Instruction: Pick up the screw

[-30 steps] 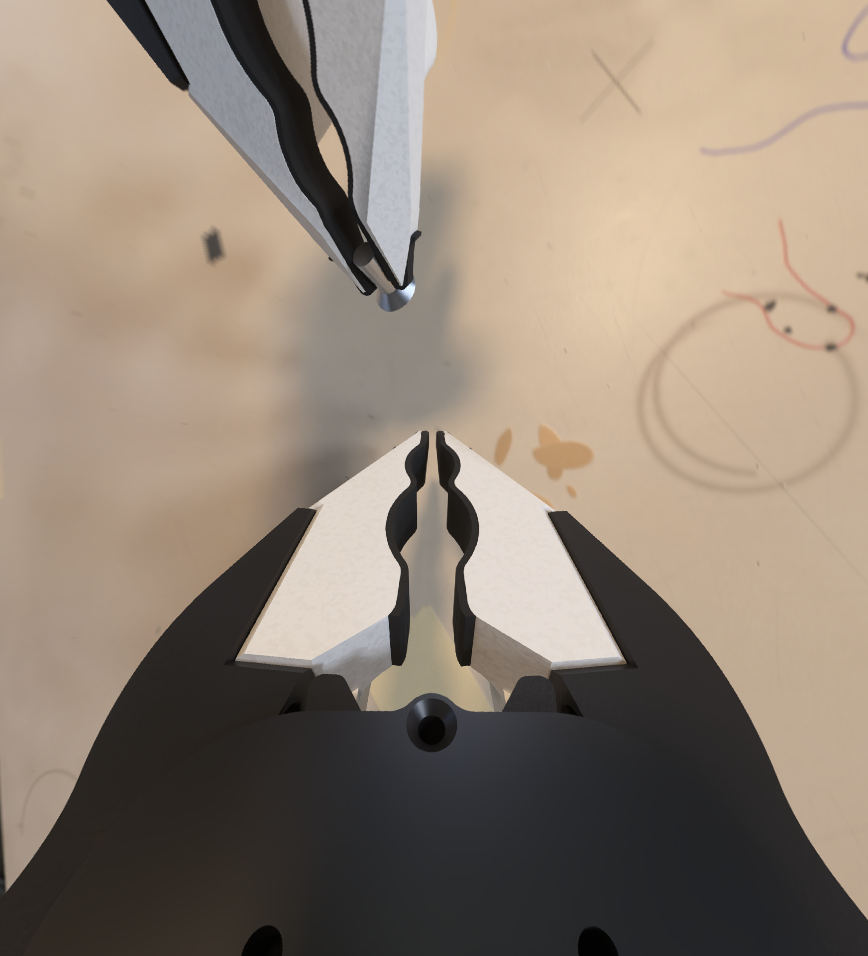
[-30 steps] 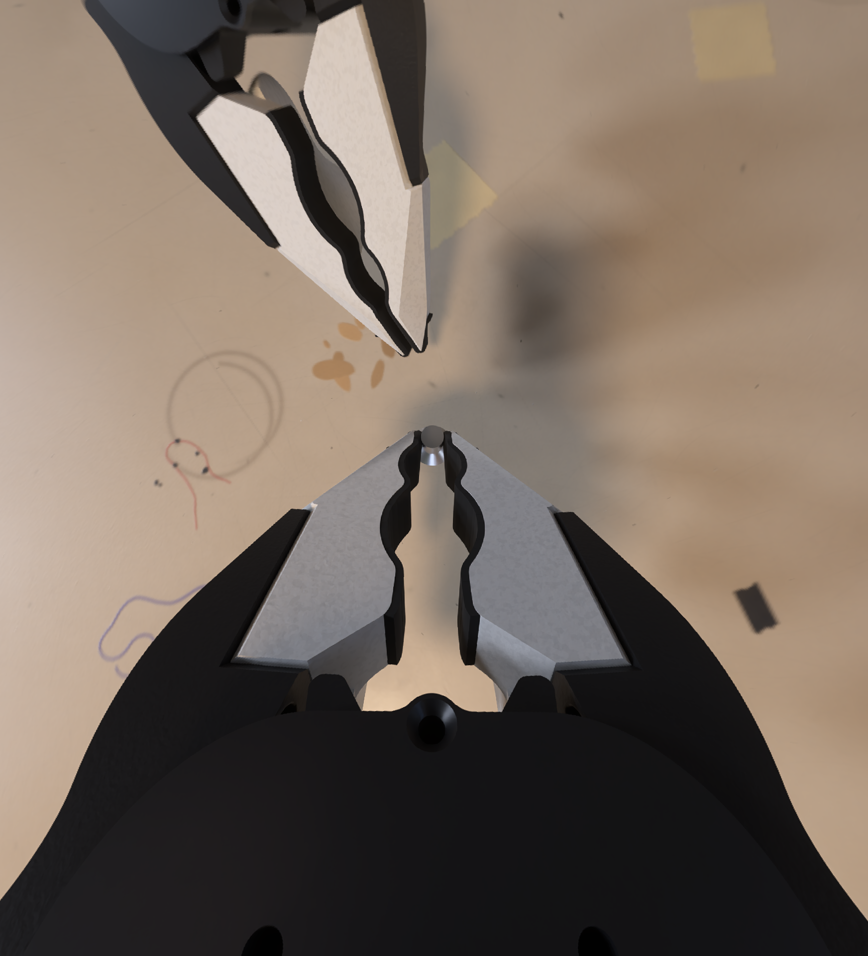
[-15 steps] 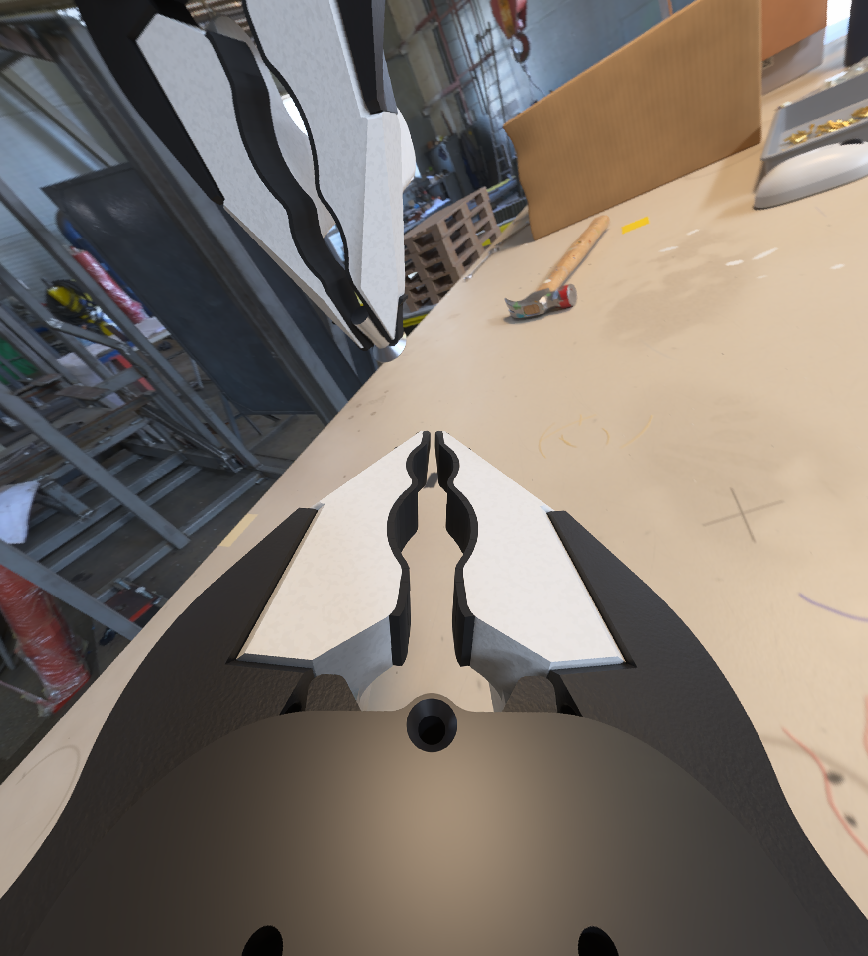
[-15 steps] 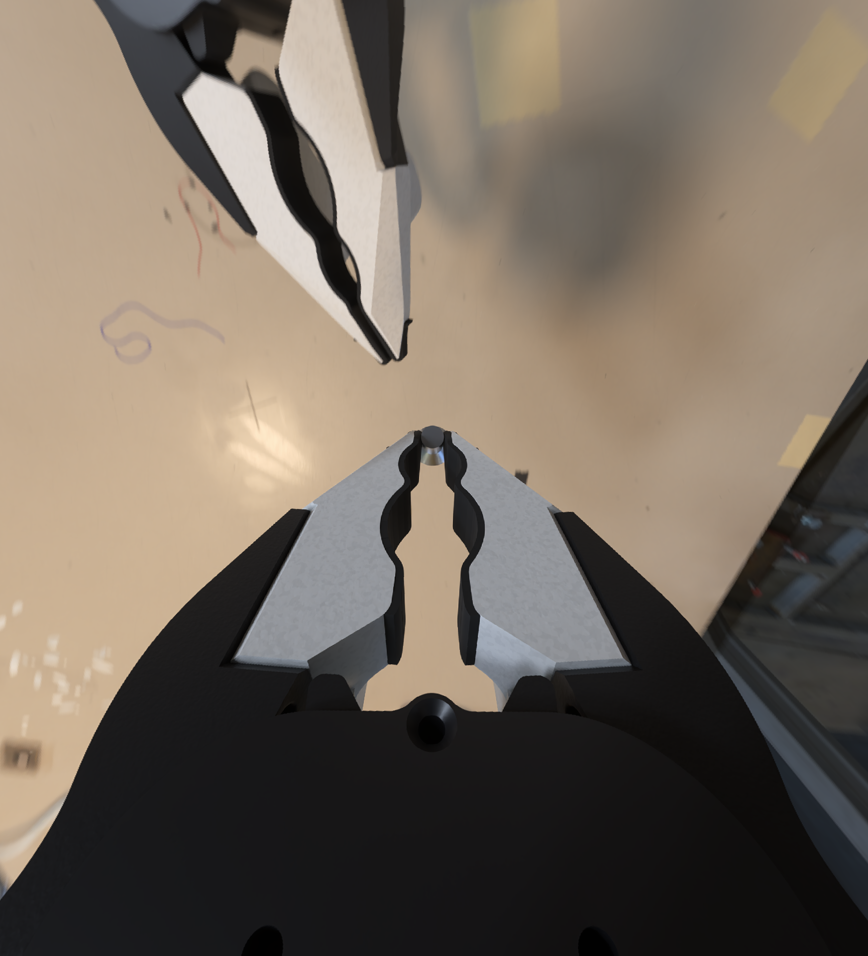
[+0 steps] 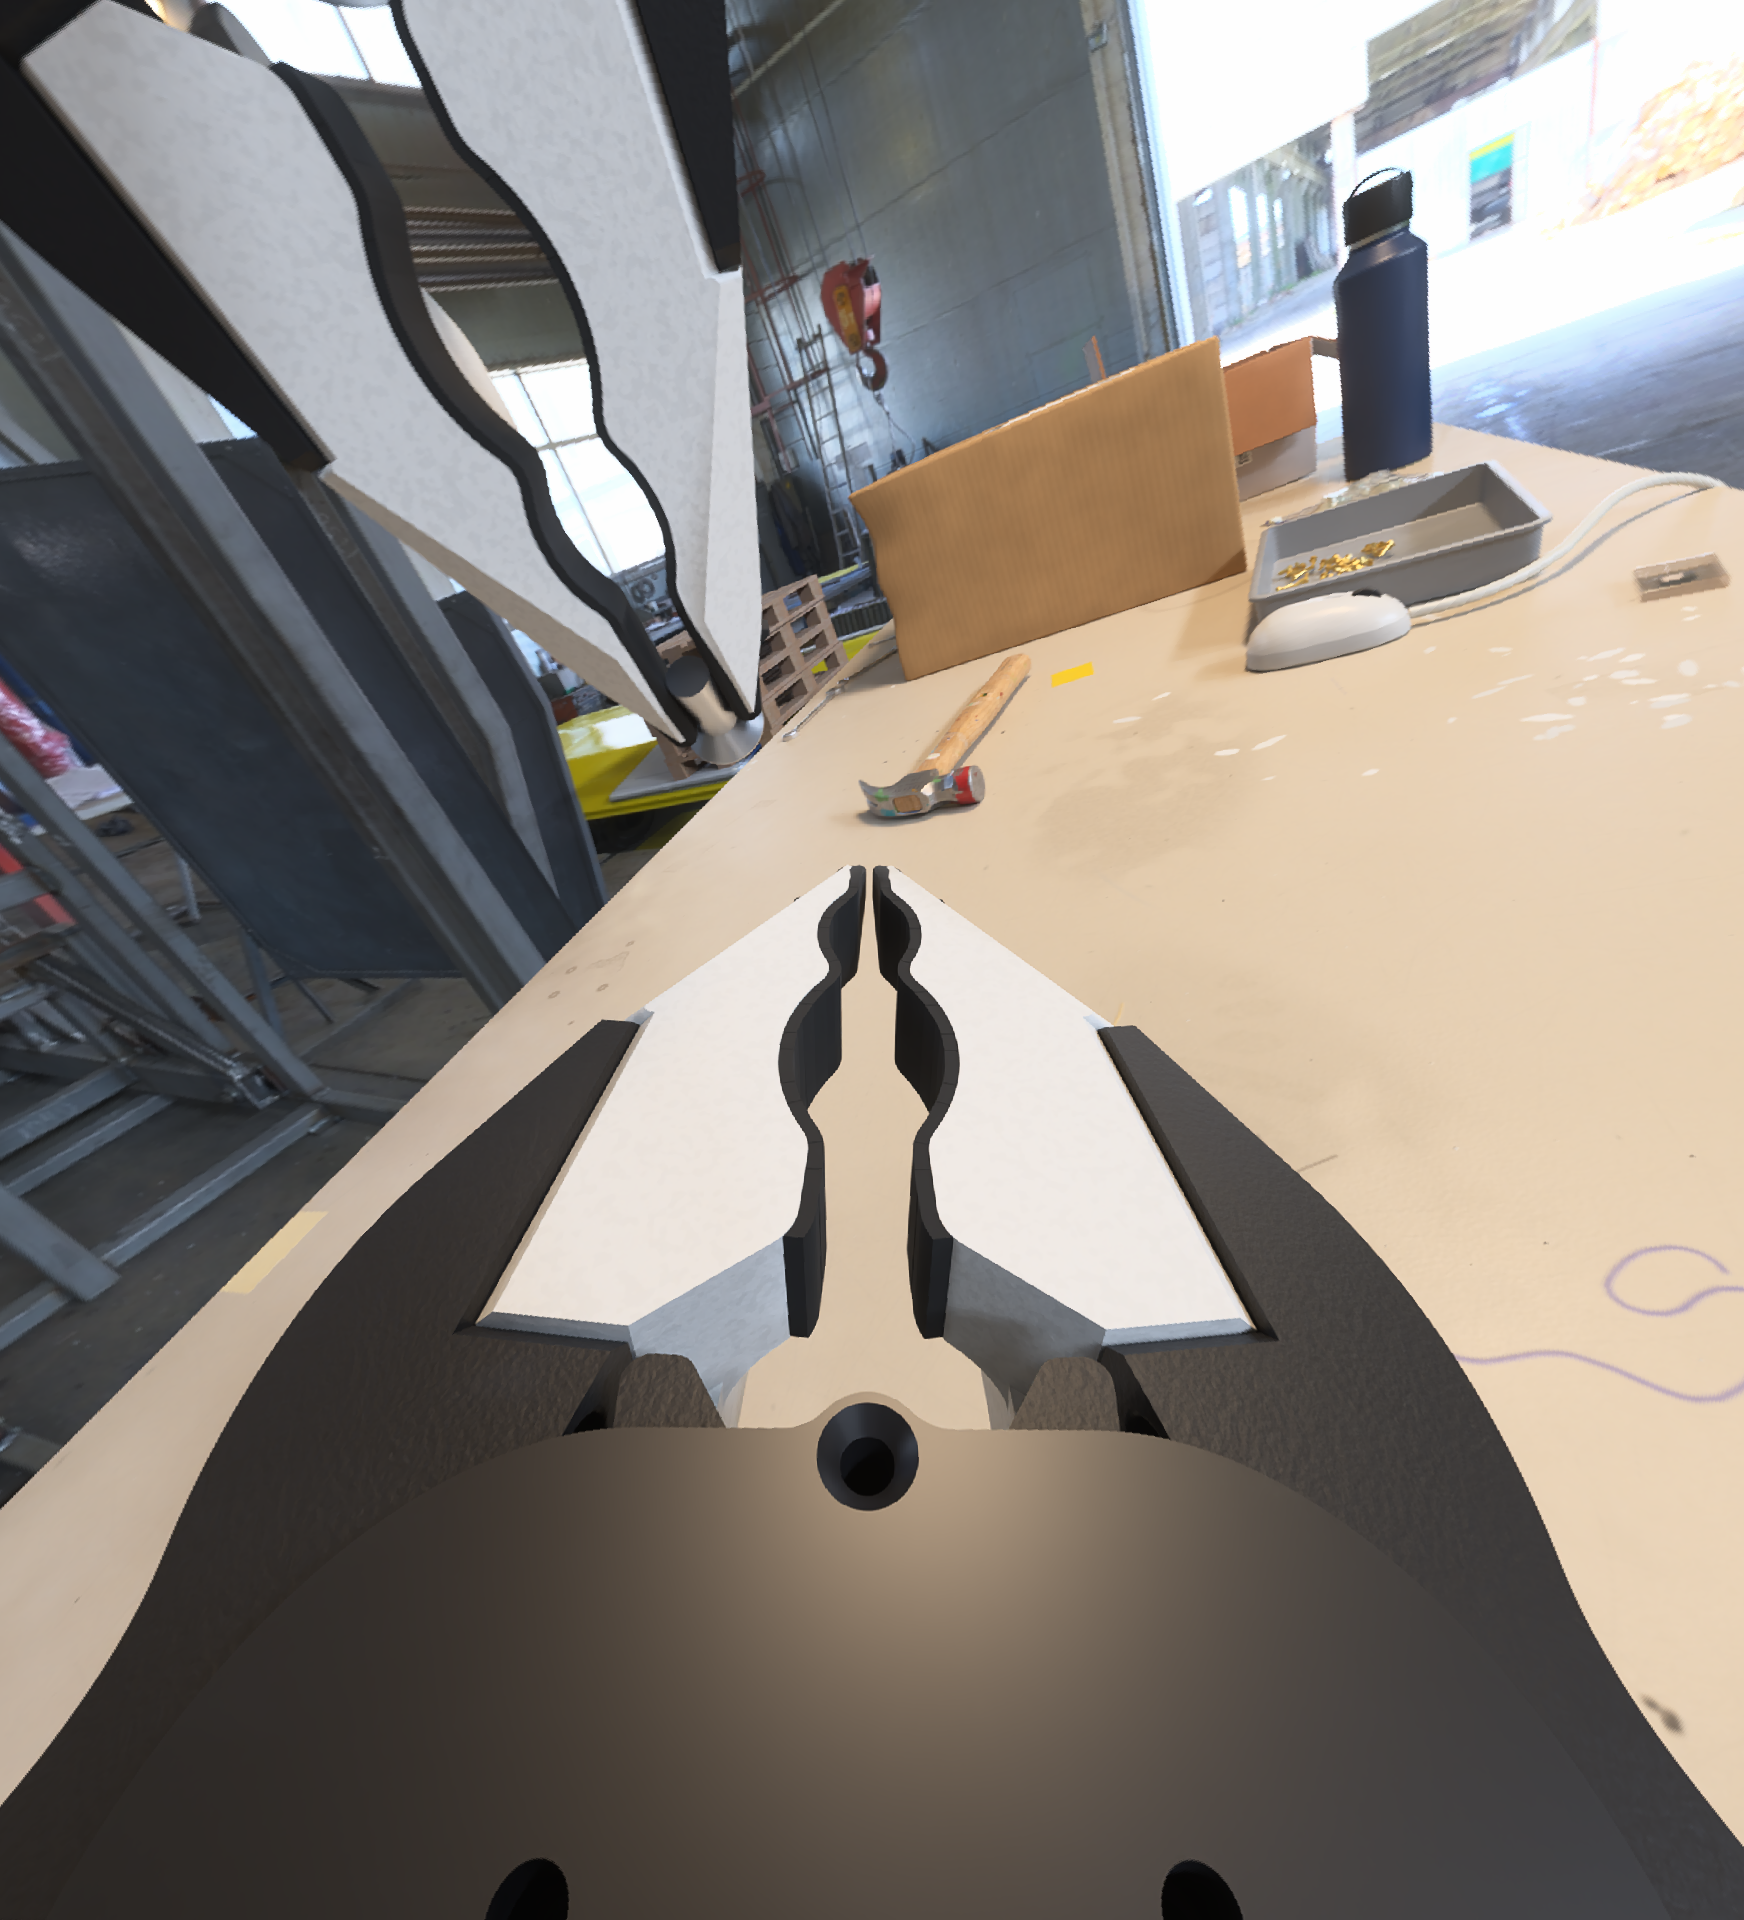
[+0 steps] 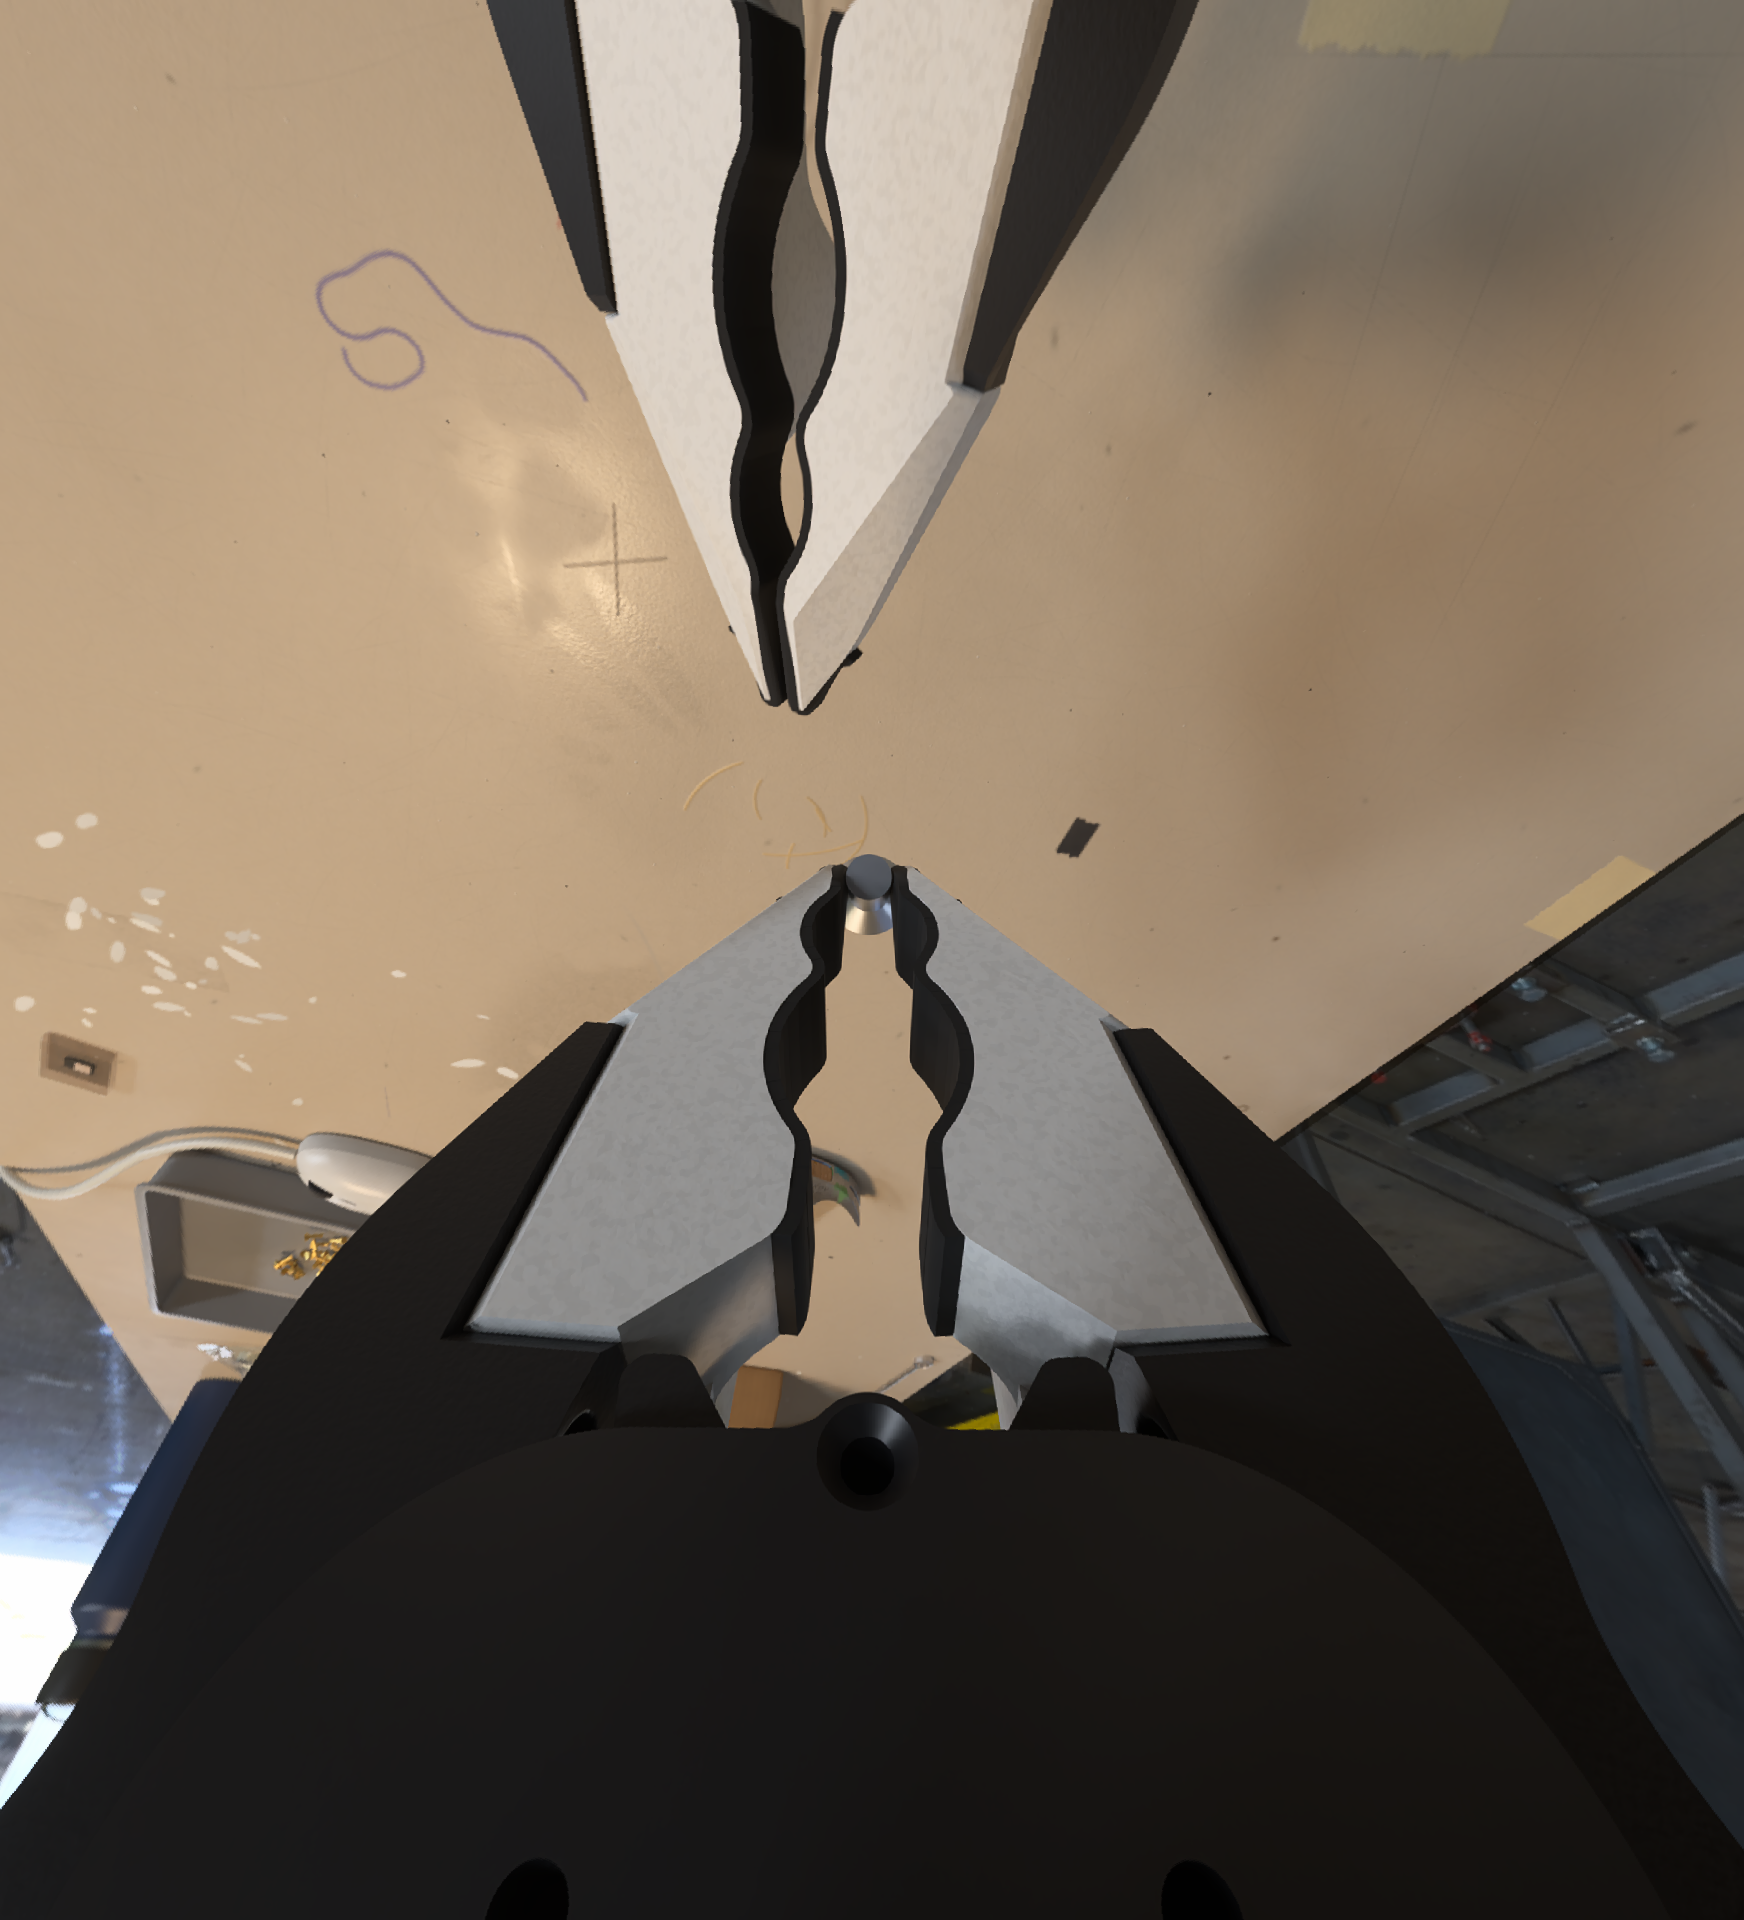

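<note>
Workshop table now stretches level ahead, where a second ago the left wrist view looked straight down. Left gripper is clenched, empty. Above it, right gripper grasps the screw; beyond, a hammer.

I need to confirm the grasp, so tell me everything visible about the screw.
The screw is small, smooth grey metal, with a plain cylindrical shank and a flared conical head. It is pinched at the shank between the right gripper fingertips, clear of the table, head protruding beside the tips in the left wrist view.
</note>
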Motion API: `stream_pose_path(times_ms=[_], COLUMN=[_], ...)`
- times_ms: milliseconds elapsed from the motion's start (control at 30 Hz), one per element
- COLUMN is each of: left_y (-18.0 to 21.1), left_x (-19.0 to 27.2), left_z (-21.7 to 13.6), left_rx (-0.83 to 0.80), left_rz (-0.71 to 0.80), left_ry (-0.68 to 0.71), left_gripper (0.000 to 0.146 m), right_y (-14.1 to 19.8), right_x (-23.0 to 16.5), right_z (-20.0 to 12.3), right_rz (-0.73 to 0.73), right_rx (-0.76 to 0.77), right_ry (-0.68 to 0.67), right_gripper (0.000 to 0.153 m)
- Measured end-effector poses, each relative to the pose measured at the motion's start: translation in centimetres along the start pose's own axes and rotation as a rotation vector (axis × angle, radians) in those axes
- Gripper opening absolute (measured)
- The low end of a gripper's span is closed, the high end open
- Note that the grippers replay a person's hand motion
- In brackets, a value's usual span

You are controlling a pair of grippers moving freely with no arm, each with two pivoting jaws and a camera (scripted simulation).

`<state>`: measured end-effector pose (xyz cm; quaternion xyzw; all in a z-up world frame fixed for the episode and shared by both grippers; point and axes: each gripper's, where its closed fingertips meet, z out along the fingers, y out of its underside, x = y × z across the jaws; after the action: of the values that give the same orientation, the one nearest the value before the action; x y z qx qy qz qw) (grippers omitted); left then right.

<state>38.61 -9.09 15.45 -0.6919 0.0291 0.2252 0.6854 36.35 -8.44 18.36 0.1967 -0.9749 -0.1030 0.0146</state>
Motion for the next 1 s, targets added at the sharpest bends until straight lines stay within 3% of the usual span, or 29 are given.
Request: stream_pose_path(times_ms=[400,1000], left_y=[-0.3,-1.1], left_x=[-0.6,-1.5], left_z=[-0.5,-1.7], left_rx=[0.034,0.082], left_rz=[-0.067,-0.096], left_ry=[0.029,0.036], left_gripper=[0.001,0.001], right_y=[-0.3,-1.6], right_x=[-0.1,1.1], right_z=[0.1,-1.0], right_rz=[-0.013,-0.053], right_rx=[-0.135,-0.136], right_ry=[-0.038,-0.004], right_gripper=[0.008,0.008])
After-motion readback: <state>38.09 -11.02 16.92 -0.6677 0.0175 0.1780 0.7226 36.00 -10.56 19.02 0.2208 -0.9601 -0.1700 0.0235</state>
